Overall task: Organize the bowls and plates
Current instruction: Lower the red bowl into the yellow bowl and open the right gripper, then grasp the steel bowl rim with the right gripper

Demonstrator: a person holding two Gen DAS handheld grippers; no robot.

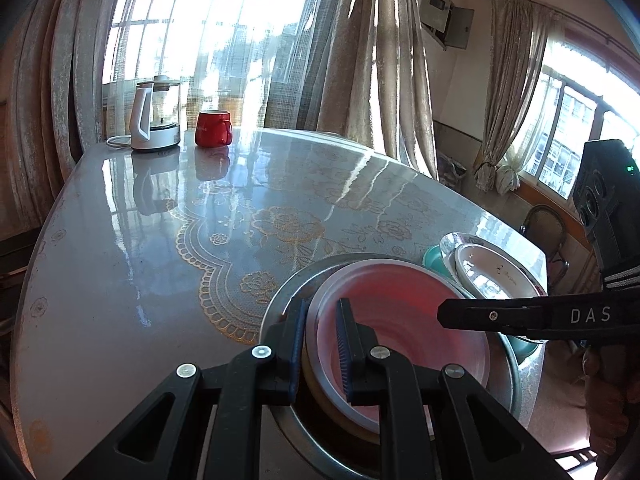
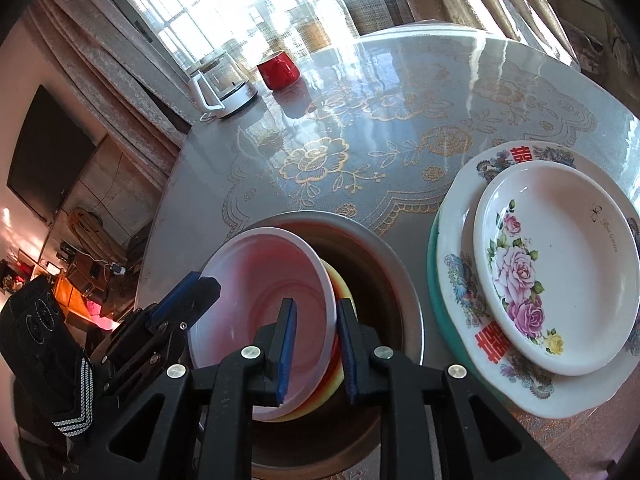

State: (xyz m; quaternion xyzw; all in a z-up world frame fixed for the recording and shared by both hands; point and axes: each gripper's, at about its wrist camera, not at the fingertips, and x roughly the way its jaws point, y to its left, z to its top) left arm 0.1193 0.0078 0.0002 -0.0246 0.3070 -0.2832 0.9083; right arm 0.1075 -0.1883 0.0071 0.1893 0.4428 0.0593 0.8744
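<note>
Both grippers are working at the same nest of bowls near the edge of the table. The left gripper is pinching the near rim of the pink bowl, its jaws pressed onto the wall from inside and outside. The right gripper is straddling the opposite rim of the pink bowl, but its jaws are standing slightly apart with a visible gap, so I judge they are not gripping. The pink bowl is sitting tilted inside a yellow bowl, and both are lying in a large steel bowl.

What worries me is that tilt. With only one side firmly pinched, the pink bowl may be pivoting on that grip; if it is lifted or released carelessly it could slide against the yellow bowl, clatter into the steel one, or drag the yellow bowl up with it. The smooth rim looks slippery for such a narrow pinch.

Just beside the bowls a stack of plates is waiting: a rose plate on a larger patterned plate, over a teal plate showing only at its edge. I am counting three bowls and three plates. Farther back, one red mug and one kettle are standing well apart from the work.
</note>
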